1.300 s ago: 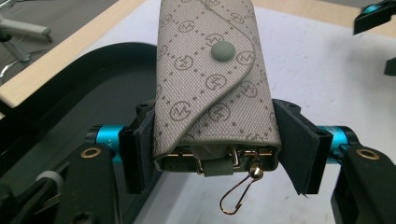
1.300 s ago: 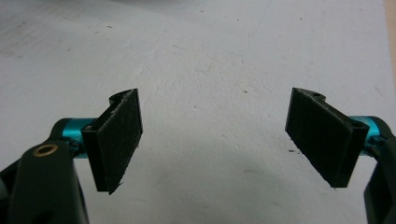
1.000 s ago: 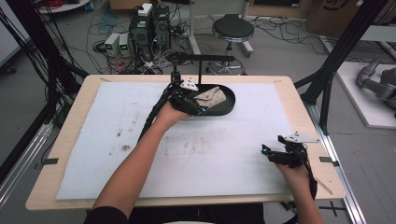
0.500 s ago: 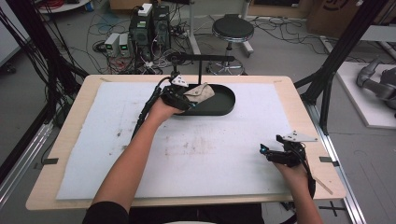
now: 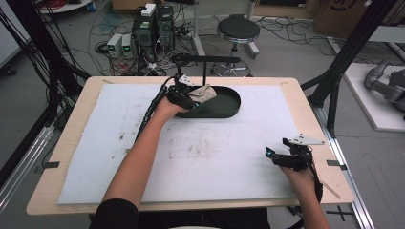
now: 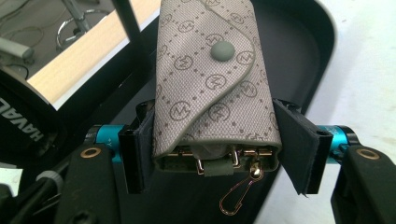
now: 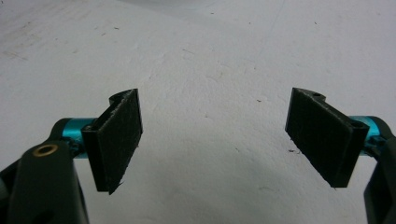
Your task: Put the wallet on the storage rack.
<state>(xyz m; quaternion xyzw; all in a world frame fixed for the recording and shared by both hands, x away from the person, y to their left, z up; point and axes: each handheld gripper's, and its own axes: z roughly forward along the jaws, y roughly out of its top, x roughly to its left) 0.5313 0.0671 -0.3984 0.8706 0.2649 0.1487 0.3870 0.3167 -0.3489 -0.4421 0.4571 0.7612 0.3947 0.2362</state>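
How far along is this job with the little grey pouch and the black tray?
Picking up looks done: the left gripper has its jaws closed on the grey key pouch. In hand now: the pouch hangs over the left end of the black tray, apparently not yet resting in it. Likely left: lowering and letting go. The right gripper rests open over the white mat, holding nothing.

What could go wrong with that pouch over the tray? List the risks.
1. The left claw grips the grey key pouch only near its lower end, so it may tilt or slip as it goes into the black tray.
2. The thin wire clip dangling beneath could snag on the tray's rim.
3. The right claw rests open on the white mat, too far away to catch it.
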